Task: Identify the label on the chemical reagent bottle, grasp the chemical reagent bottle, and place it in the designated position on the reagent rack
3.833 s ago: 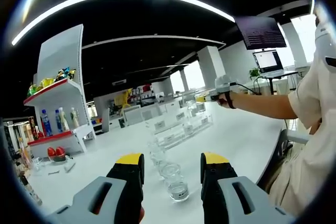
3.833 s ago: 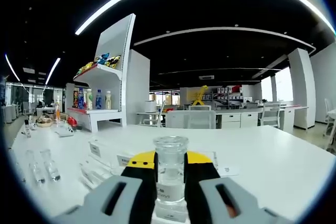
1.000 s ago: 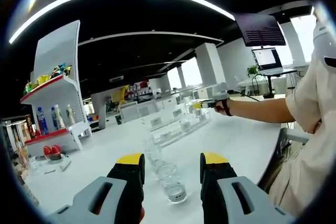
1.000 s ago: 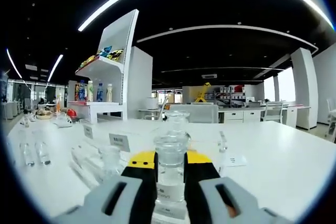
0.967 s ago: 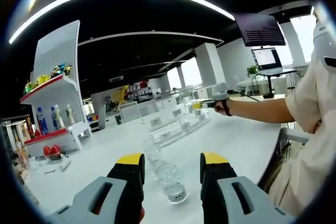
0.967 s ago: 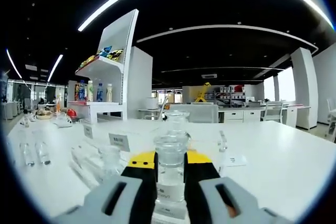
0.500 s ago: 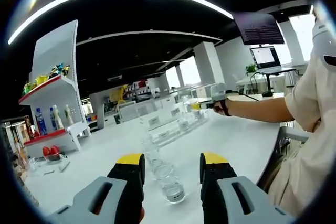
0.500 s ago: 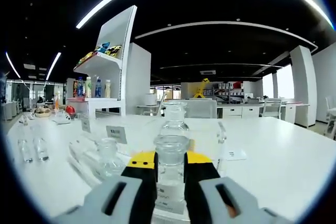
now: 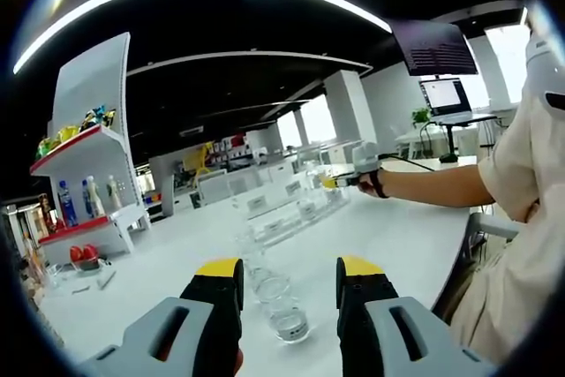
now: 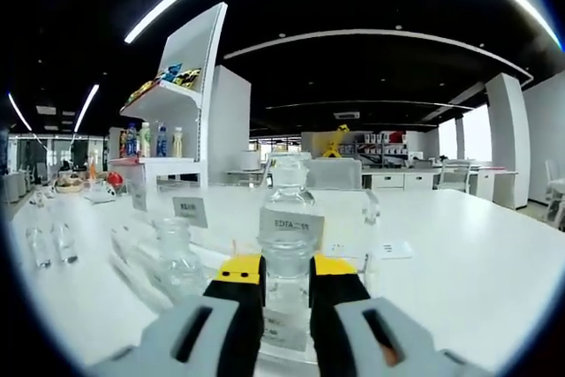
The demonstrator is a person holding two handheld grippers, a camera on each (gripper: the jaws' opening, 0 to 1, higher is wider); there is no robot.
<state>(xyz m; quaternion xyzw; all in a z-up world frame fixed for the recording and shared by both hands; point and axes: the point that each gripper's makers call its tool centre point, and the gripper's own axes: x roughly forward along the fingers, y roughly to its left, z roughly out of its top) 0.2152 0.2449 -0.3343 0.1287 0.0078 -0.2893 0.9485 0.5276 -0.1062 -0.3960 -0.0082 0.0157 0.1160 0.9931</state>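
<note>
Gripping a clear glass stoppered reagent bottle (image 10: 287,275) between its yellow-tipped jaws, the right gripper (image 10: 287,282) holds it just before the clear acrylic reagent rack (image 10: 291,218), whose label reads "EDTA". The left gripper (image 9: 287,278) hangs over the white table (image 9: 397,236) with jaws spread, a row of small clear glass bottles (image 9: 281,302) beyond them.

**Hidden, cropped and unreadable details**

Below the EDTA tag (image 10: 291,223), the held reagent bottle (image 10: 287,275) has its lower body hidden between the right gripper (image 10: 287,284) jaws. Its own paper label (image 10: 284,331) is blurred and unreadable. The tag's second line is too small to read.
</note>
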